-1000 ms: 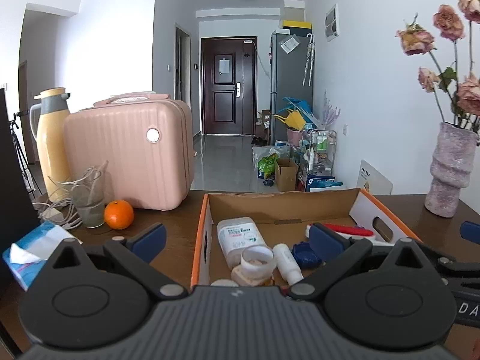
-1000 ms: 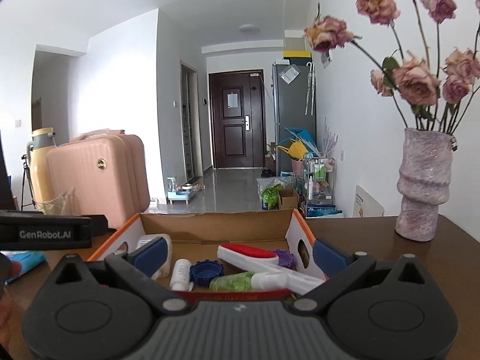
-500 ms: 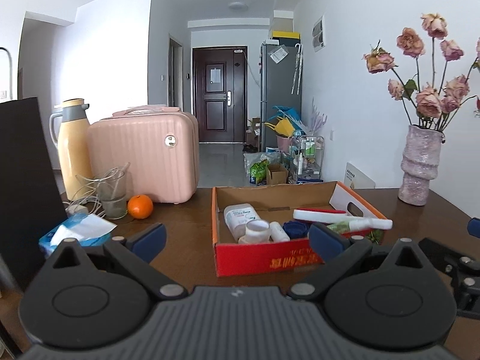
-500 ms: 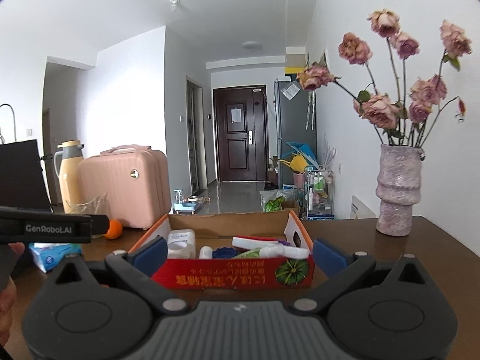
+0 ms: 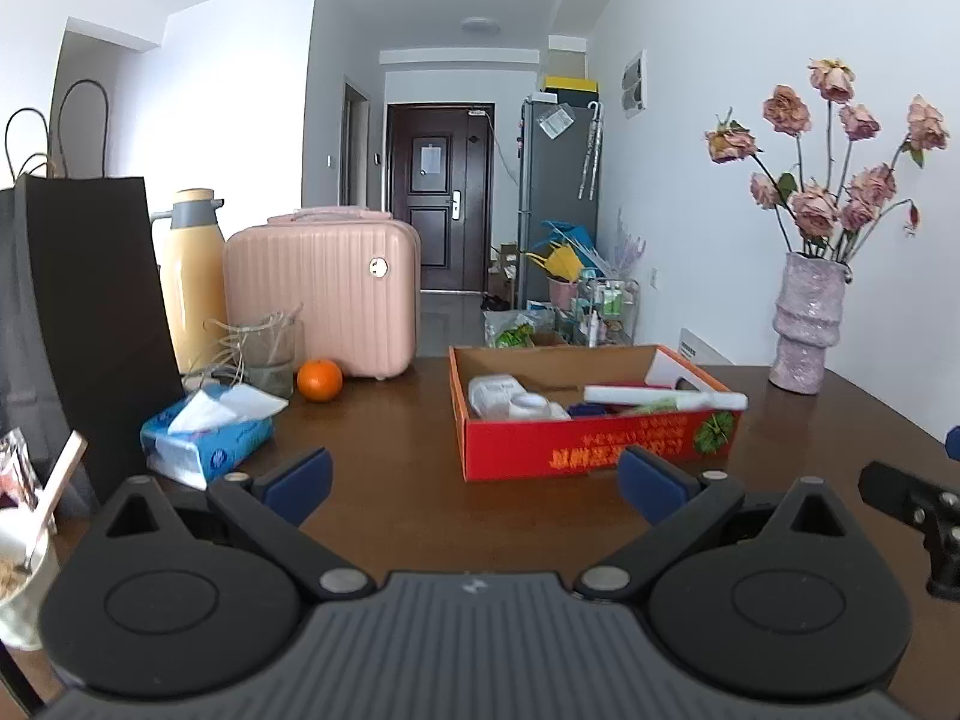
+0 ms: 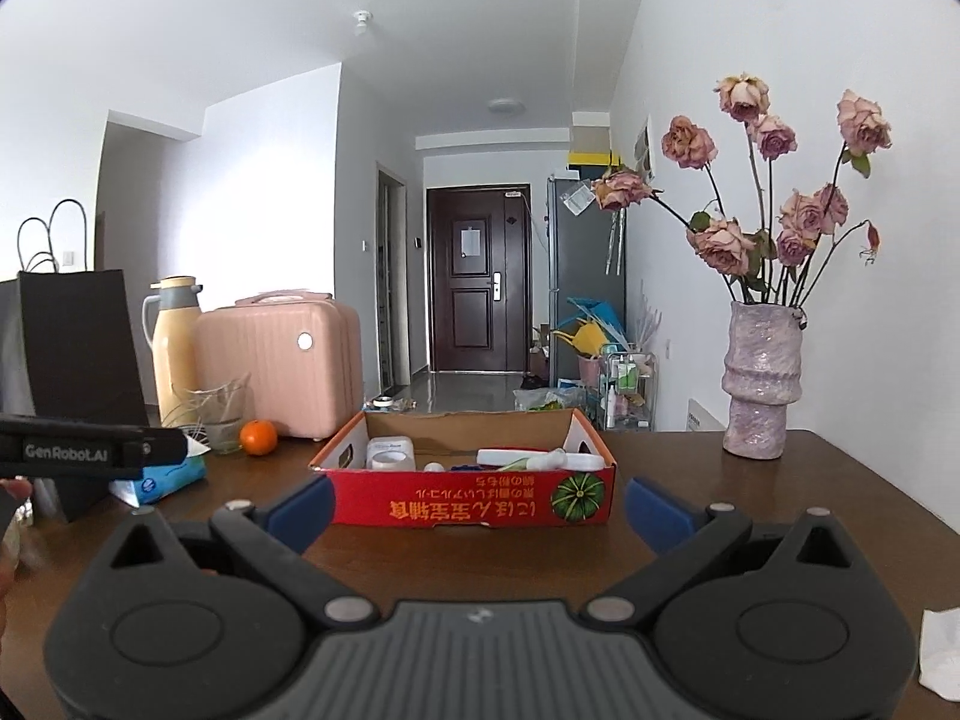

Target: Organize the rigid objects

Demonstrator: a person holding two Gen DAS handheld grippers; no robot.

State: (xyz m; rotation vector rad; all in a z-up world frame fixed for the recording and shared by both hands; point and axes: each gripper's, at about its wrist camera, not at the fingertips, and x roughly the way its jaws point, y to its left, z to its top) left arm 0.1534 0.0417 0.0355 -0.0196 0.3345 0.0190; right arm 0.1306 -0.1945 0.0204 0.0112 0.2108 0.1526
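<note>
A shallow red cardboard box sits on the dark wooden table. Inside lie a white bottle, a white jar, a long white tube and other small items. My left gripper is open and empty, held back from the box's near left side. Facing the box's front wall from a short distance, my right gripper also stands open with nothing in it. The left gripper's body shows at the left edge of the right wrist view.
An orange, a glass, a blue tissue pack, a pink case, a yellow thermos and a black paper bag stand at the left. A vase of dried roses stands at the right back.
Both grippers have pulled back from above the box toward the table's near side and stay open. The box now looks smaller and farther away in both views.
</note>
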